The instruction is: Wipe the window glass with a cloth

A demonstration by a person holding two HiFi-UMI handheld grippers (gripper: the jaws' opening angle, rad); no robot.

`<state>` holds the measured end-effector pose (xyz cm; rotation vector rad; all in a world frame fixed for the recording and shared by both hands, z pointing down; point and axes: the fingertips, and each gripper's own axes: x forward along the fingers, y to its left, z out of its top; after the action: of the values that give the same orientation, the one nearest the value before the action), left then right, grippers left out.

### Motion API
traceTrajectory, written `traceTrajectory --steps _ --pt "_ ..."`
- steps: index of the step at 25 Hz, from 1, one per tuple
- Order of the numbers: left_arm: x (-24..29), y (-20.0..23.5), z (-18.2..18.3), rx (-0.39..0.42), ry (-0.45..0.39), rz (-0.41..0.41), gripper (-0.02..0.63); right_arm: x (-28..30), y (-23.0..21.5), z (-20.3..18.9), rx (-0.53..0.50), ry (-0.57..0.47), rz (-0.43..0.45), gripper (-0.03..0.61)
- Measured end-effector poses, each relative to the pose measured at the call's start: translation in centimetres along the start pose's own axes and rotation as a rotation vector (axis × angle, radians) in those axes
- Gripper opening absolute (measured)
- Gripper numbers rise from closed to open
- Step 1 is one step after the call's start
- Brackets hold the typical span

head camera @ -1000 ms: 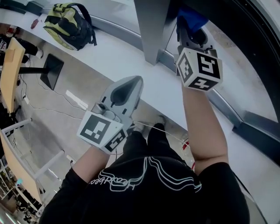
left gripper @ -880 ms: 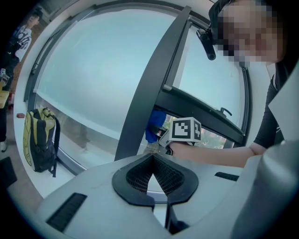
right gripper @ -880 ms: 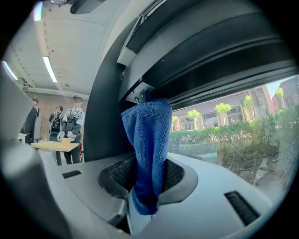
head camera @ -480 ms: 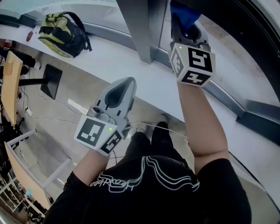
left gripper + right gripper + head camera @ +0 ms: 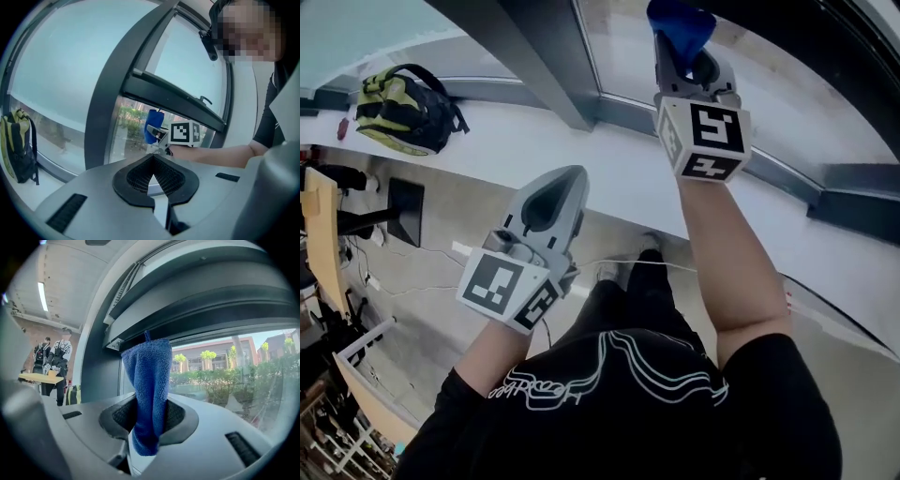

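The blue cloth [image 5: 149, 380] stands upright at the window glass [image 5: 225, 371], just under the dark frame [image 5: 211, 301], with the right gripper [image 5: 147, 417] clamped on its lower part. The left gripper [image 5: 152, 174] hangs lower by the white sill [image 5: 609, 178], jaws together on nothing. A backpack [image 5: 398, 108] lies on the sill, well apart.

White sill [image 5: 520, 141], green backpack [image 5: 398, 108], grey window frame [image 5: 534, 47]

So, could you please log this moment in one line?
right gripper: jaws shut on blue microfibre cloth, held up by window glass | left gripper: jaws shut, empty
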<state>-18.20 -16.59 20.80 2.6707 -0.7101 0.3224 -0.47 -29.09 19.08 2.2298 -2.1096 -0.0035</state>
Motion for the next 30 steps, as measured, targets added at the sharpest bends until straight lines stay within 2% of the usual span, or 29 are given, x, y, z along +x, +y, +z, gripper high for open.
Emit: traceTrajectory --steps 12,20,30 --pt "4.3 -8.0 0.9 0.098 0.019 -0.175 0.003 -7.8 -11.5 0.0 -0.026 0.015 -0.176 0.094" --pt "7.7 -12.8 0.8 0.109 0.022 -0.201 0.003 -12.4 -20.0 -1.7 -0.030 0.036 -0.238 0.094" --pt "14.1 -22.3 -1.1 0.094 0.054 -0.249 0.003 -19.1 -31.1 -3.9 -0.040 0.062 -0.304 0.094"
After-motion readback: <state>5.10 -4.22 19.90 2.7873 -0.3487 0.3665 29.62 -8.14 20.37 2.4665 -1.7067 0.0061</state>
